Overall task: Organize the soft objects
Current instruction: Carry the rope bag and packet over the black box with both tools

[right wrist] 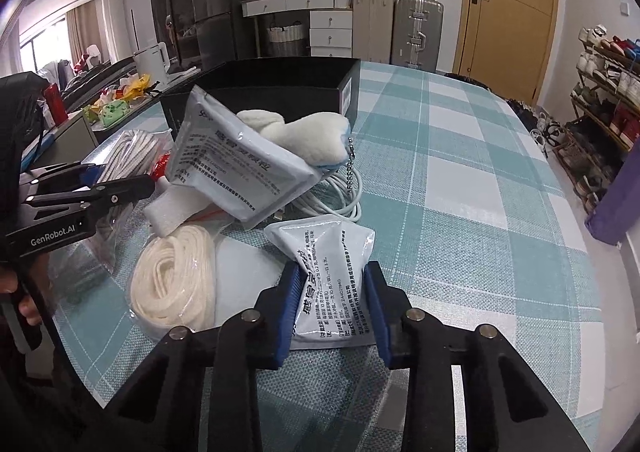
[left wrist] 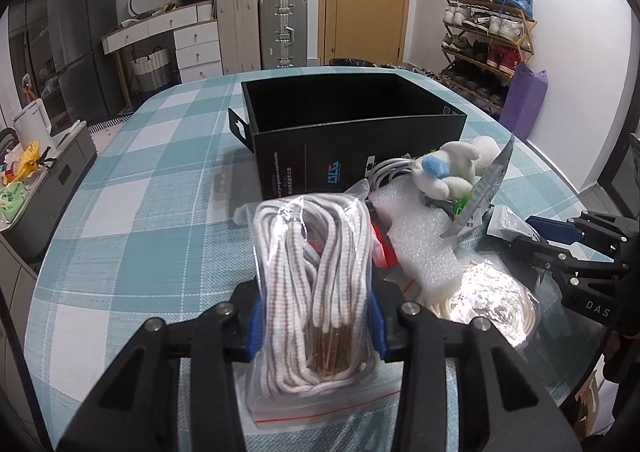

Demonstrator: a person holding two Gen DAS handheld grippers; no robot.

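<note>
Nearest the left wrist camera, the left tool (left wrist: 316, 328) is clenched on a clear bag of striped white cord (left wrist: 312, 280), its blue pads pressing both sides. On the right, the right tool (right wrist: 332, 312) grips a small printed white sachet (right wrist: 336, 288) in the same way, just above the checked desk (right wrist: 480, 212). Between them lies the remaining pile: a white foam block (left wrist: 420, 248), a bagged coil of cream rope (right wrist: 172, 284), a larger printed packet (right wrist: 236, 168), a coiled white cable (right wrist: 340, 196) and a white plush toy (left wrist: 452, 168). Just beyond the pile, an open black box (left wrist: 352, 124) stands on the desk. Both pickups look made. Next, each tool likely must carry its item far over the box rim, then release it inside.
</note>
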